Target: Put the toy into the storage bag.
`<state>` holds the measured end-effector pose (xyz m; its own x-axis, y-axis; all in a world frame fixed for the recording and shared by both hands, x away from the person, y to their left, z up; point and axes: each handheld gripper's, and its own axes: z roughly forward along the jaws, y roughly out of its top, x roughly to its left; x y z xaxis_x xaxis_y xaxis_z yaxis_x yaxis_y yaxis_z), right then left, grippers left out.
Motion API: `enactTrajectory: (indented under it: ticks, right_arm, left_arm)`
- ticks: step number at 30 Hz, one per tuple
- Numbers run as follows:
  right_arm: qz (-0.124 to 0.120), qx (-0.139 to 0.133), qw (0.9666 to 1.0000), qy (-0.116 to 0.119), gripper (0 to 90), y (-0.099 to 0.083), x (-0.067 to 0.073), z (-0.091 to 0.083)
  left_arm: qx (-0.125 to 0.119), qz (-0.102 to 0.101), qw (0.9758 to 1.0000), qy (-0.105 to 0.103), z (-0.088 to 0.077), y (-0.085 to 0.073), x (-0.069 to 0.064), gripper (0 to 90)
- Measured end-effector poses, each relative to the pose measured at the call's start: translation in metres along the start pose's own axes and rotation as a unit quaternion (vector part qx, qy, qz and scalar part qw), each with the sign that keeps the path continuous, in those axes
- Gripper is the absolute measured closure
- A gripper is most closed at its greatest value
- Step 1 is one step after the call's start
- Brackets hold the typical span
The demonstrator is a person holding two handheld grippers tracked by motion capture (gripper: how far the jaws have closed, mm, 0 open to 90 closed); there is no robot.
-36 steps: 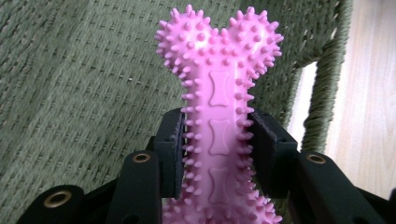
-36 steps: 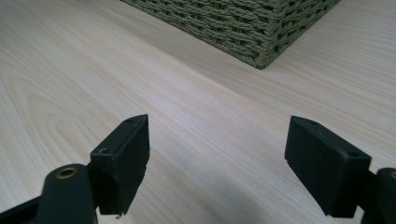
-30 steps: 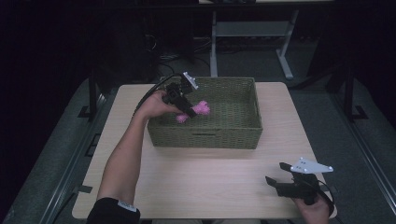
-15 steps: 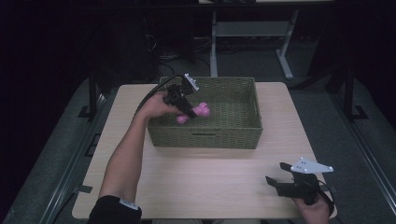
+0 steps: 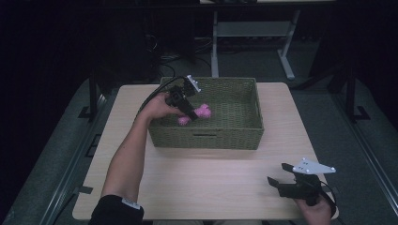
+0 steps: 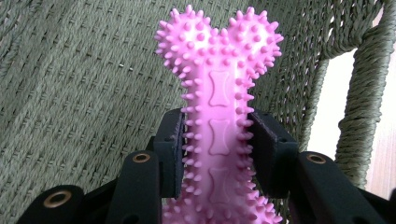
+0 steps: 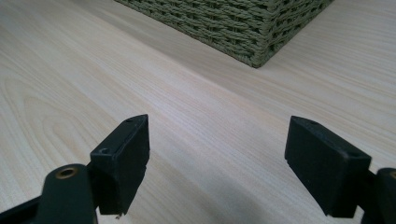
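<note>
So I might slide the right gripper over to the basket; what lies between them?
Bare wooden tabletop, by the right gripper view: nothing lies between the right gripper and the basket.

A pale wooden table point(image 5: 211, 183) stands on grey floor, with a white-legged frame point(image 5: 248, 33) behind it.

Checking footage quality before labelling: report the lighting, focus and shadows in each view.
High view: room behind is nearly black, the table evenly lit, slightly soft. Left gripper view: the pink spiky toy is bright and sharp, the basket weave crisp, with washed-out glare through its gap at right. Right gripper view: wood grain clear, a soft shadow beneath the right gripper.
</note>
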<state>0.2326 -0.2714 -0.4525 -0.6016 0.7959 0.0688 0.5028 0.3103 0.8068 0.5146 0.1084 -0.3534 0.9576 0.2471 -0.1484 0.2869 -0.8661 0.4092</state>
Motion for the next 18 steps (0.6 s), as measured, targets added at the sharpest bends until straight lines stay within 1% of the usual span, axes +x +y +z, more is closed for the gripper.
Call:
enactTrajectory:
  ticks: [7,14,18]
  right_arm:
    - [-0.001,0.0,1.0,0.0,21.6,0.0,0.0004,0.0001]
    - [-0.002,-0.001,1.0,-0.001,21.7,-0.0002,-0.0001,-0.0001]
    - [-0.002,-0.001,1.0,-0.001,21.6,-0.0003,-0.0005,-0.0001]
  left_arm:
    - [0.006,-0.001,1.0,-0.002,0.0024,0.0004,0.0002,58.1]
    - [0.005,-0.005,1.0,-0.004,0.0042,0.0004,0.0017,58.1]
    - [0.008,-0.005,0.9999,-0.006,0.0045,0.0001,0.0033,57.9]
